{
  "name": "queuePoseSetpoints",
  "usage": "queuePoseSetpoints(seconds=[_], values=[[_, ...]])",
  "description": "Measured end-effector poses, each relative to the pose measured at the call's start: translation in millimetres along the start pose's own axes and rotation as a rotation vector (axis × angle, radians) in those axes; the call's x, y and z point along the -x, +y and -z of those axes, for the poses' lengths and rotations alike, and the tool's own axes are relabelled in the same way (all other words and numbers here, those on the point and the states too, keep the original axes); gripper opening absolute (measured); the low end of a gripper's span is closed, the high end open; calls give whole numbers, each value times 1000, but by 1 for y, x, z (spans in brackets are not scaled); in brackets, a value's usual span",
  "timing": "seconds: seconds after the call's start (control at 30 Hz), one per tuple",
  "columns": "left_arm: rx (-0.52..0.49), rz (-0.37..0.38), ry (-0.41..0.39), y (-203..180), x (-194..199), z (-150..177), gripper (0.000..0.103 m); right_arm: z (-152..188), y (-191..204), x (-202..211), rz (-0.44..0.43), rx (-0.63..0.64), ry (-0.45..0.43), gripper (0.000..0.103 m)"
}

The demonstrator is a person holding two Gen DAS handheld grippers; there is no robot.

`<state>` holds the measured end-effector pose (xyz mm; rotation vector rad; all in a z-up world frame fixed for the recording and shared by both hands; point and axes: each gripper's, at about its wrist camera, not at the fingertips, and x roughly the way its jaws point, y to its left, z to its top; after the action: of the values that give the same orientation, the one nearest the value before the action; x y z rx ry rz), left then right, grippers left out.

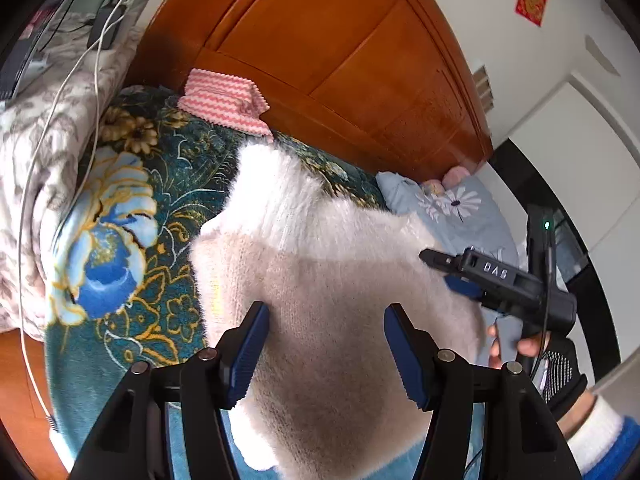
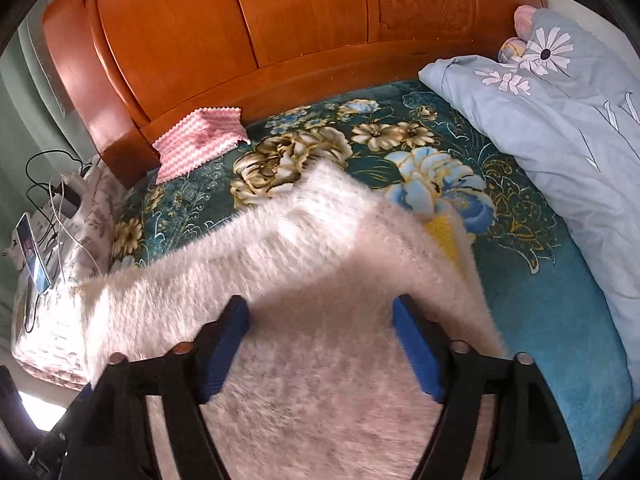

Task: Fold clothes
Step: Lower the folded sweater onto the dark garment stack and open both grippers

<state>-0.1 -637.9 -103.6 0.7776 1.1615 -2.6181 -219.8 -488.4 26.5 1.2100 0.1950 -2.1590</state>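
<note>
A fluffy pale pink sweater (image 1: pixel 320 264) lies spread on the teal floral blanket (image 1: pixel 132 208) of a bed. My left gripper (image 1: pixel 327 312) hovers over the sweater's near part, open, its blue pads wide apart with the knit showing between them. In the left wrist view my right gripper (image 1: pixel 444 270) comes in from the right at the sweater's edge, held by a gloved hand (image 1: pixel 560 364). In the right wrist view the right gripper (image 2: pixel 320 306) is open above the sweater (image 2: pixel 304 264), and no fabric is pinched. The blanket (image 2: pixel 540 300) shows to its right.
A pink-and-white zigzag cloth (image 2: pixel 200 140) lies against the wooden headboard (image 2: pixel 280 32). A light blue daisy quilt (image 2: pixel 560 128) is bunched along the right side. Grey floral bedding (image 1: pixel 32 152) with cables (image 1: pixel 60 112) and a phone (image 2: pixel 32 248) sits on the left.
</note>
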Motion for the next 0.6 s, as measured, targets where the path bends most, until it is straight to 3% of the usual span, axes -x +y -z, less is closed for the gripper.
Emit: queuePoseSetpoints(seconds=[0.1,0.2,0.33,0.5,0.6], values=[[-63,27,23,2,12,5,64,2,5,2,7,0,-15,79],[-125,44,57,7,21,15,66,21,6,28,-47,-55,-84,79],[-208,67,102,15,32,29,66,74,10,56,-68,-79,-152,79],[-309,91,157,24,46,46,66,137,22,61,6,-49,-146,79],[-324,60,169,27,36,58,66,165,24,60,30,-94,-131,79]])
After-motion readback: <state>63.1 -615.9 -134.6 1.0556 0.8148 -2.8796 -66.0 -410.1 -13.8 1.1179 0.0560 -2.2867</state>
